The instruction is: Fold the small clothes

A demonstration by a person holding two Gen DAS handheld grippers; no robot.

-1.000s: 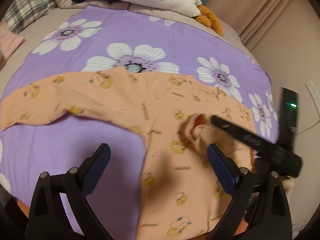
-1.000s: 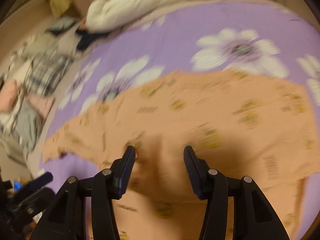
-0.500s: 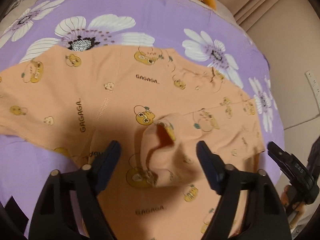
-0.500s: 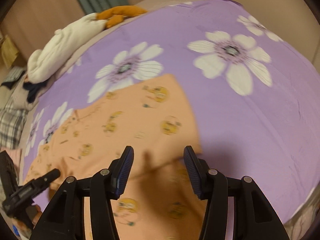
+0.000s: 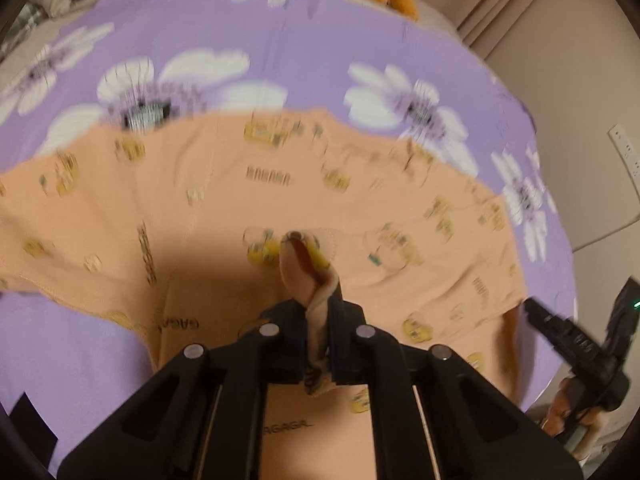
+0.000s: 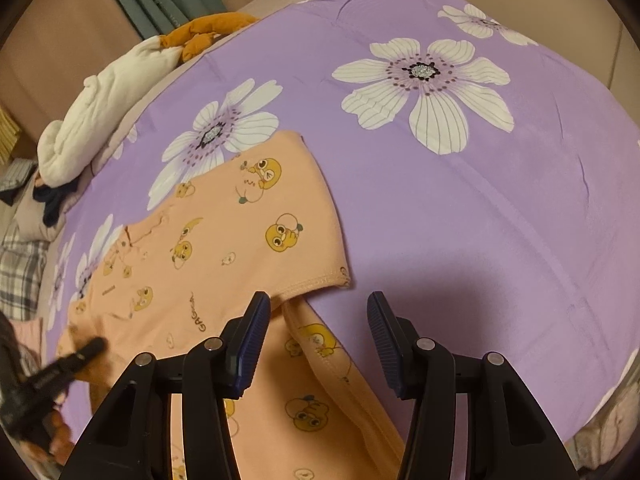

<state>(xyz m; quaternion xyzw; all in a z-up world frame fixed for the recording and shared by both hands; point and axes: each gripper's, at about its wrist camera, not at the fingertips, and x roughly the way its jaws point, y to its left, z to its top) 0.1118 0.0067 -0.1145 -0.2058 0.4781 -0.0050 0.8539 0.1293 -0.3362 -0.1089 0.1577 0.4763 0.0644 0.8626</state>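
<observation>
An orange child's top (image 5: 256, 200) with yellow cartoon prints lies spread on the purple flowered bedsheet (image 5: 304, 52). My left gripper (image 5: 318, 312) is shut on a bunched sleeve cuff (image 5: 308, 264) of the top, which sticks up between the jaws. In the right wrist view the top (image 6: 240, 240) lies left of centre, with a sleeve hem (image 6: 320, 280) just ahead. My right gripper (image 6: 316, 316) is open and empty, low over the top's edge. It also shows at the right edge of the left wrist view (image 5: 576, 344).
A white quilt (image 6: 108, 104) and an orange plush toy (image 6: 208, 32) lie at the far end of the bed. Plaid and dark clothes (image 6: 24, 264) pile up at the left. A wall with a socket (image 5: 624, 148) stands to the right of the bed.
My left gripper has closed on the bunched sleeve cuff that lay between its open jaws. My right gripper swung right, off the body of the top to its sleeve hem, still open.
</observation>
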